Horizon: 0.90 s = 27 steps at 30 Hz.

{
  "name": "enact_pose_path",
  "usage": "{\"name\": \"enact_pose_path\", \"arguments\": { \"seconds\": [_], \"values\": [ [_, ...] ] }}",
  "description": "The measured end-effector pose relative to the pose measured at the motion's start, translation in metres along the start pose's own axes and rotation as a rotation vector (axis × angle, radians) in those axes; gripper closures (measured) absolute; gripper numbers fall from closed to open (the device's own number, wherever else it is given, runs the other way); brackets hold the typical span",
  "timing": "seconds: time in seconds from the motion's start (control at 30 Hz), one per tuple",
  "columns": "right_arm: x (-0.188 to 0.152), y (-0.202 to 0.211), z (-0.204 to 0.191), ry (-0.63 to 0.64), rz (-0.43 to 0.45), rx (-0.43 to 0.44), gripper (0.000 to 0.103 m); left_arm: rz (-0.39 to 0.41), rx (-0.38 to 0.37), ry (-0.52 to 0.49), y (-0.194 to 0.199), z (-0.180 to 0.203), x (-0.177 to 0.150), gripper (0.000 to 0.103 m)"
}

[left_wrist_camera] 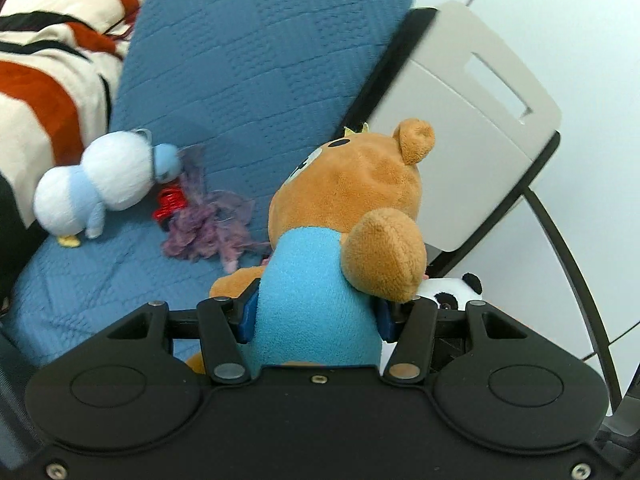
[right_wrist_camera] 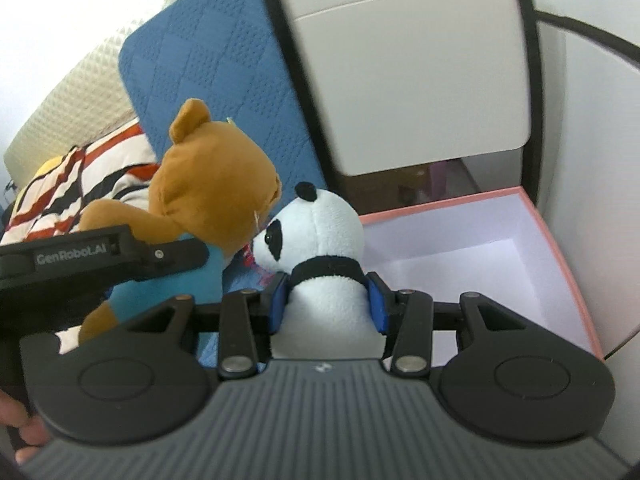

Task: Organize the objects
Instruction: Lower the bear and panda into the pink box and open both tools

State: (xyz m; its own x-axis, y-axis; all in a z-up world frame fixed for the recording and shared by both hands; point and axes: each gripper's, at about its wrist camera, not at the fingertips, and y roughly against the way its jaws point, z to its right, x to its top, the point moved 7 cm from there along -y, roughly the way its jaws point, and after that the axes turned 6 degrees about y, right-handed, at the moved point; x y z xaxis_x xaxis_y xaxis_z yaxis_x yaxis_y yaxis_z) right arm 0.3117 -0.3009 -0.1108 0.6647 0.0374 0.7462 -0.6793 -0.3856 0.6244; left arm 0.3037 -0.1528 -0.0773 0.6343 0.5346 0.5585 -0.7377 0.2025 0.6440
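My left gripper [left_wrist_camera: 316,314] is shut on a brown teddy bear [left_wrist_camera: 352,184] in a light blue shirt, gripping its torso. The bear also shows in the right wrist view [right_wrist_camera: 212,176], with the left gripper's black body [right_wrist_camera: 100,260] beside it. My right gripper [right_wrist_camera: 328,300] is shut on a black-and-white panda plush [right_wrist_camera: 320,224], held by the body just left of an open pink box [right_wrist_camera: 480,256] with a white inside. The panda's head peeks out in the left wrist view [left_wrist_camera: 452,292].
A blue quilted cushion [left_wrist_camera: 248,60] holds a white-and-blue penguin plush [left_wrist_camera: 100,184], a purple fuzzy scrap [left_wrist_camera: 208,224] and a red coil [left_wrist_camera: 170,204]. A striped blanket [left_wrist_camera: 44,60] lies at left. A grey bin with a handle slot [left_wrist_camera: 472,120] stands at right.
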Motion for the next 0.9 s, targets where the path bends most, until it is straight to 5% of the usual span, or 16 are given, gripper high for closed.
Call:
{"name": "enact_pose_path", "arguments": {
  "seconds": [0.33, 0.9],
  "values": [
    [-0.007, 0.003, 0.067, -0.064, 0.000, -0.070, 0.058, -0.024, -0.016, -0.027, -0.038, 0.036, -0.014, 0.051],
    [-0.057, -0.054, 0.155, -0.162, -0.143, -0.145, 0.058, -0.197, 0.047, -0.072, -0.129, 0.050, -0.075, 0.051]
  ]
}}
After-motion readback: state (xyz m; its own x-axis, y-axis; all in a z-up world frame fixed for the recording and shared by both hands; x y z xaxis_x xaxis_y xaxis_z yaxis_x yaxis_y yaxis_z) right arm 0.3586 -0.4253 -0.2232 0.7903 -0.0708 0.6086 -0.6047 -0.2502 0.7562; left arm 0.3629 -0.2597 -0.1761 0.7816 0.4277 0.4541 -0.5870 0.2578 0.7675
